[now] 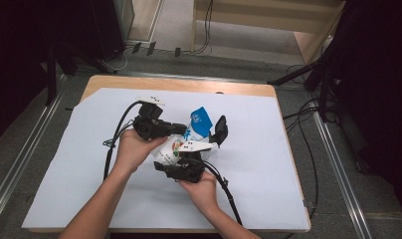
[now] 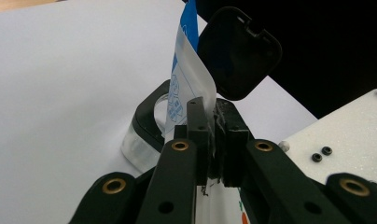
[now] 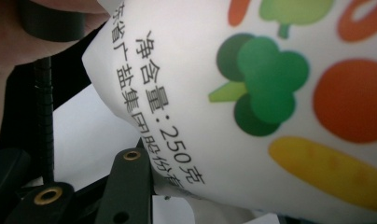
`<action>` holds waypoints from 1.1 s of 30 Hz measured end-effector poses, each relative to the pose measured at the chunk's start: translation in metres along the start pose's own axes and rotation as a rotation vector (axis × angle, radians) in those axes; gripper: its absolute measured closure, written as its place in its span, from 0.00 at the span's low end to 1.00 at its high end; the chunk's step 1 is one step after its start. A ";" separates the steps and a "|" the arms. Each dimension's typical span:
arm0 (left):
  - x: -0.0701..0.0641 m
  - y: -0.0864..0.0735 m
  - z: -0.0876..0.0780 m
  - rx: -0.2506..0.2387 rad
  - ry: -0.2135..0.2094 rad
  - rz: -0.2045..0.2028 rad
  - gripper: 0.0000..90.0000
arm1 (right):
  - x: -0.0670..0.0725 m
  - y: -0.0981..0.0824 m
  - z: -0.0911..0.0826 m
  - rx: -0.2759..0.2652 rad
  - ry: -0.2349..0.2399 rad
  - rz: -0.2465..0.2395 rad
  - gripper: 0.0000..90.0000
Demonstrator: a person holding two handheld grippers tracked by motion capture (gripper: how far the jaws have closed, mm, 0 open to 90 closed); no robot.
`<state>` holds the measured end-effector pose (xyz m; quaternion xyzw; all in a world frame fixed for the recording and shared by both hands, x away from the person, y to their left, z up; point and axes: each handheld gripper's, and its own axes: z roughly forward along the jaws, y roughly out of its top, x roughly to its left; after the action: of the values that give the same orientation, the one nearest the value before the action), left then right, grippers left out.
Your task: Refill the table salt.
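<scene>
Mid-surface, the white printed bag [image 1: 191, 135] hangs between both tools, its long axis running up toward 1 o'clock. Left gripper [image 1: 175, 128] comes in from 9 o'clock, jaws pinched on its edge; right gripper [image 1: 161, 167] sits at 6 o'clock, its grip unclear. The black-lidded clear container [image 1: 220, 130] waits at 3 o'clock.

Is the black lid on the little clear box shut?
No, the black square lid stands swung open above the small clear plastic box, behind the white and blue printed bag.

White pouch [image 1: 191, 137], blue top, vegetable prints; black lid [image 1: 219, 129]; white sheet [image 1: 258, 164].
</scene>
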<state>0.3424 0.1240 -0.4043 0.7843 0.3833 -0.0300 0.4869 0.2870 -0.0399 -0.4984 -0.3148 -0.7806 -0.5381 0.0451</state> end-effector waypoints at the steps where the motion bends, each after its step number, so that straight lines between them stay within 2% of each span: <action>1: 0.000 0.000 0.000 -0.001 -0.004 0.001 0.96 | 0.000 0.000 0.000 -0.002 0.005 0.003 0.69; 3: 0.000 0.000 -0.001 -0.007 -0.020 -0.003 0.95 | 0.001 0.001 -0.001 -0.009 0.017 0.013 0.69; 8: 0.001 0.000 -0.001 0.007 -0.020 -0.003 0.94 | 0.002 0.001 -0.001 -0.011 0.035 0.034 0.68; 17: 0.000 0.000 0.002 0.016 -0.002 -0.012 0.96 | 0.004 0.003 0.000 0.003 0.031 0.024 0.65; 23: -0.002 0.001 0.001 0.018 0.002 -0.007 0.96 | 0.005 0.003 -0.001 -0.004 0.018 0.027 0.68; 27: -0.003 0.002 -0.001 0.005 0.002 -0.007 0.95 | 0.005 0.003 -0.002 -0.013 0.018 0.027 0.69; 33: -0.002 0.002 -0.003 -0.008 -0.012 -0.010 0.93 | 0.008 0.004 -0.004 -0.032 0.039 0.058 0.70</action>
<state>0.3412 0.1245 -0.4000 0.7802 0.3843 -0.0357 0.4922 0.2822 -0.0390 -0.4902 -0.3276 -0.7612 -0.5551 0.0709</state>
